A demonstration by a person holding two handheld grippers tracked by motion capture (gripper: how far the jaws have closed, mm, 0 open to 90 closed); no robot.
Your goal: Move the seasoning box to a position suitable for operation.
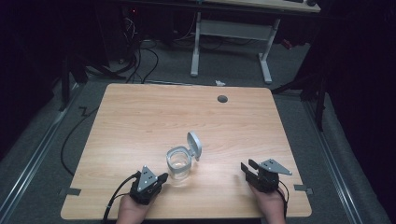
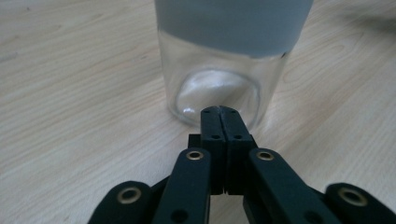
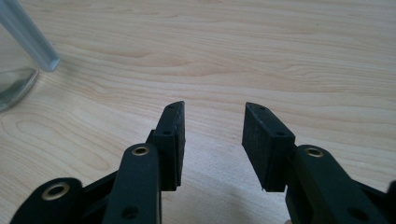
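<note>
From the high view, both hands rest at the near edge of the wooden surface (image 1: 140, 116), the left gripper (image 1: 161, 178) angled toward a clear glass jar (image 1: 179, 164) with its grey hinged lid (image 1: 194, 144) flipped open, the right gripper (image 1: 247, 166) well apart from it. In the left gripper view the fingers (image 2: 212, 126) are pressed together, tips just short of the jar's base. In the right gripper view the fingers (image 3: 173, 135) stand apart over bare wood, the jar far off to their left.
</note>
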